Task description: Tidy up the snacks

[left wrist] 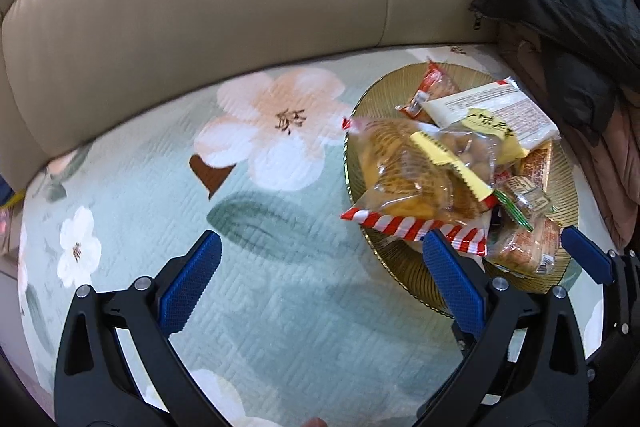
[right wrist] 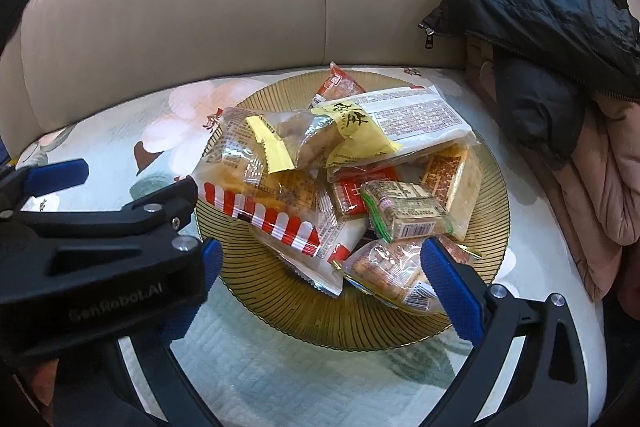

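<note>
I am holding my left gripper [left wrist: 320, 259] wide open and empty over the flowered cover [left wrist: 280, 287] of a sofa seat, with nothing between its blue pads. Its right pad is sitting just in front of the near rim of the gold ribbed plate [left wrist: 400, 267], beside the red-and-white striped edge of a bread bag [left wrist: 416, 179]. My right gripper [right wrist: 320, 267] is also spread open and gripping nothing, and it is hovering over the near side of the same plate [right wrist: 360, 323]. The snacks [right wrist: 344, 171] are all lying heaped on that plate, well to the right of my left gripper. The bread bag [right wrist: 256, 195] is lying on the left of the heap, a yellow-edged packet [right wrist: 304, 139] is resting across it, and a long white packet [right wrist: 416, 119] with printed text is lying at the back. A small green-edged pack [right wrist: 408, 211] is sitting on top toward the right, touching an orange pack [right wrist: 452, 175], and a clear pack of biscuits [right wrist: 388, 271] is lying nearest my right gripper, just beside its right pad. In the right wrist view my left gripper's black frame is crossing the lower left and covering part of the plate's rim. Behind the plate the beige sofa back [right wrist: 200, 7] is curving around, and a black jacket [right wrist: 540, 7] over a pink coat [right wrist: 600, 187] is piled on the seat to the right, close to the plate.
</note>
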The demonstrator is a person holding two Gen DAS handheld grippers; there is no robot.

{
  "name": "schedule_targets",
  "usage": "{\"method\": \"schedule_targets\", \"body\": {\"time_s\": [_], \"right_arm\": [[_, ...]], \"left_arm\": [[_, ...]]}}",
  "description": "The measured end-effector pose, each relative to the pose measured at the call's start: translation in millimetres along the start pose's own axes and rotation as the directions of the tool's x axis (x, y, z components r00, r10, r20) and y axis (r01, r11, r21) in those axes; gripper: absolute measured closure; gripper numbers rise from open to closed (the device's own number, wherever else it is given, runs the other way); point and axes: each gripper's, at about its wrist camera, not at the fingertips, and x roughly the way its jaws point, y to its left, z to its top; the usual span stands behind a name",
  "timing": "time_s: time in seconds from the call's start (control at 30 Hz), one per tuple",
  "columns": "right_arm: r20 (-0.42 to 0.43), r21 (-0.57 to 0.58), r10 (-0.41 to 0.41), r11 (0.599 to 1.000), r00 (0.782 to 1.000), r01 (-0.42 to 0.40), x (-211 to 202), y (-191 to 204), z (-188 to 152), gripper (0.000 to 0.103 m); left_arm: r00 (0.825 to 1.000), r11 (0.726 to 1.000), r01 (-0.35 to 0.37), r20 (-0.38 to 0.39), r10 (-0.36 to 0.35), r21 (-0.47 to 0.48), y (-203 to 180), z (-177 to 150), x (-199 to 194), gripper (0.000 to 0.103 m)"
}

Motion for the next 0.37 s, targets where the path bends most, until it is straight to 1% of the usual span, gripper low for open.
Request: {"method": "schedule_targets", "body": {"time_s": [0.07, 0.17, 0.2, 0.27, 0.3, 0.37], "right_arm": [[0.005, -0.005, -0.013, 1.000, 1.000, 0.013, -0.8, -0.2, 0.2, 0.005], [0.031, -0.026, -0.068, 0.997, 0.997, 0.069, -7.1, 3.6, 0.8, 0.005], [0.042, -0.033, -0.082, 0.996, 0.996, 0.083, -11.2, 4.8, 1.3, 0.005], [0.061, -0.048, -0.100, 0.994, 0.993, 0.103, -22.0, 8.6, 6.7, 0.005], [0.082, -0.054, -0.099, 0.993, 0.992, 0.104, -32.0, 11.9, 13.2, 0.005], [0.117, -0.034, -0.053, 0.998, 0.992, 0.057, -53.4, 16.6, 28.6, 0.005]], "left_arm": [[1.000, 1.000, 0.000, 0.002, 0.000, 0.005, -1.1, 0.9, -0.5, 0.003], [0.999, 0.999, 0.038, -0.017, -0.038, -0.017, 4.3, 1.5, 2.1, 0.003], [0.998, 0.998, 0.054, -0.023, -0.055, -0.038, 9.3, 1.4, 3.3, 0.003], [0.995, 0.989, 0.097, -0.009, -0.099, -0.114, 29.7, 2.0, 1.6, 0.003], [0.995, 0.983, 0.104, 0.008, -0.104, -0.148, 40.9, 2.6, -1.4, 0.003], [0.996, 0.976, 0.082, 0.057, -0.072, -0.203, 70.2, 4.3, -10.8, 0.003]]}}
